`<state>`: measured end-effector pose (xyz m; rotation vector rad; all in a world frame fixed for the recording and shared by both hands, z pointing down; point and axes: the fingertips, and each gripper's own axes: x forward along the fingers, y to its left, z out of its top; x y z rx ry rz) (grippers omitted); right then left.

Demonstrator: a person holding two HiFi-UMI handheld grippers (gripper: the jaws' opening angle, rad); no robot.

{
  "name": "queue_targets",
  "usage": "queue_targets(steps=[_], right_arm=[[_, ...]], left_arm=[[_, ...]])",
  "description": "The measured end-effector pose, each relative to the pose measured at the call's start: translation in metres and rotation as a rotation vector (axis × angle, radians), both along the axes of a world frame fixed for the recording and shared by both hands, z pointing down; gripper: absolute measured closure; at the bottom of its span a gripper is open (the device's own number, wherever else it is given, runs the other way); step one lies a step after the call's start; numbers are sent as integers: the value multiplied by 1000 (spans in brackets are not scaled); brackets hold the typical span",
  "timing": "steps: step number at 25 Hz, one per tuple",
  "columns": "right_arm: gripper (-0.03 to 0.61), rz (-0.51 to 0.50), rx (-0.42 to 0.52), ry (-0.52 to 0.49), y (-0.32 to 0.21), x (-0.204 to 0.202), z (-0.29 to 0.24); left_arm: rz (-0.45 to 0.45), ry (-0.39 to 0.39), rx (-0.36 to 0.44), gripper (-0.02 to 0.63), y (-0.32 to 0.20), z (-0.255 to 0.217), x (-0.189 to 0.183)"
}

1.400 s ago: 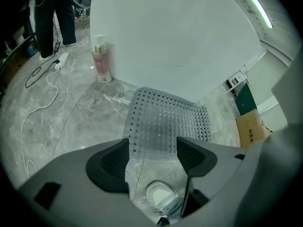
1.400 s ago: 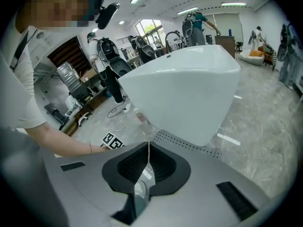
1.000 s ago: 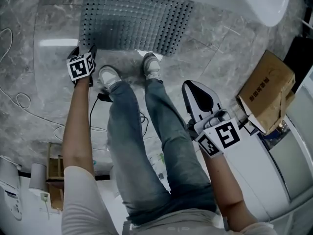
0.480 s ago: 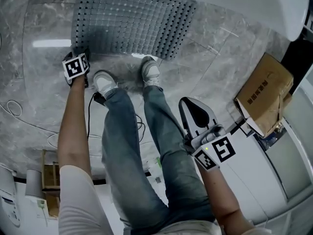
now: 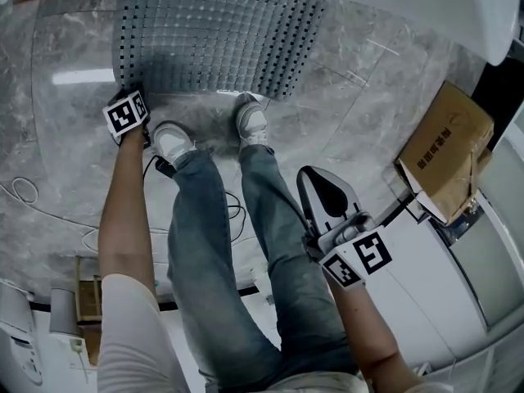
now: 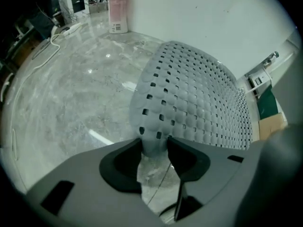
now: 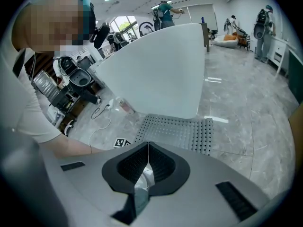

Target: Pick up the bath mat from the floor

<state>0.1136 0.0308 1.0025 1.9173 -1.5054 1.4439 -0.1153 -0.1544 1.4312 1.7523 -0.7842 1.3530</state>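
Note:
The grey perforated bath mat (image 5: 213, 35) lies flat on the marble floor ahead of the person's shoes. My left gripper (image 5: 127, 113) points down at the mat's near left corner. In the left gripper view its jaws have just been closing, and the mat (image 6: 199, 103) has its corner pinched between both pads of the left gripper (image 6: 155, 144) and bent up off the floor. My right gripper (image 5: 327, 195) hangs above the right leg, well short of the mat. The right gripper (image 7: 148, 149) has its tips together with nothing between them, and the mat (image 7: 177, 131) shows beyond.
A white bathtub (image 5: 458, 6) borders the mat's far side. A cardboard box (image 5: 446, 154) stands at the right. White cables (image 5: 24, 191) trail over the floor at the left. A pink bottle (image 6: 118, 8) stands by the tub. Shoes (image 5: 172, 142) stand at the mat's near edge.
My left gripper has dropped onto the mat's near left corner and closed on it. The right gripper has sunk a little and drifted left.

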Motion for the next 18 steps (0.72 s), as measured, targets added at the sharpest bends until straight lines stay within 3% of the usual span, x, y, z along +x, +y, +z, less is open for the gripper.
queue_targets(steps=[6, 13, 18], right_arm=[[552, 17, 13, -15, -2, 0, -8], [552, 3, 46, -24, 0, 9, -28], [552, -18, 75, -42, -7, 9, -39]], left_arm=[[-30, 38, 3, 491, 13, -23, 13], [-41, 46, -11, 516, 36, -61, 5], [-62, 48, 27, 538, 34, -88, -10]])
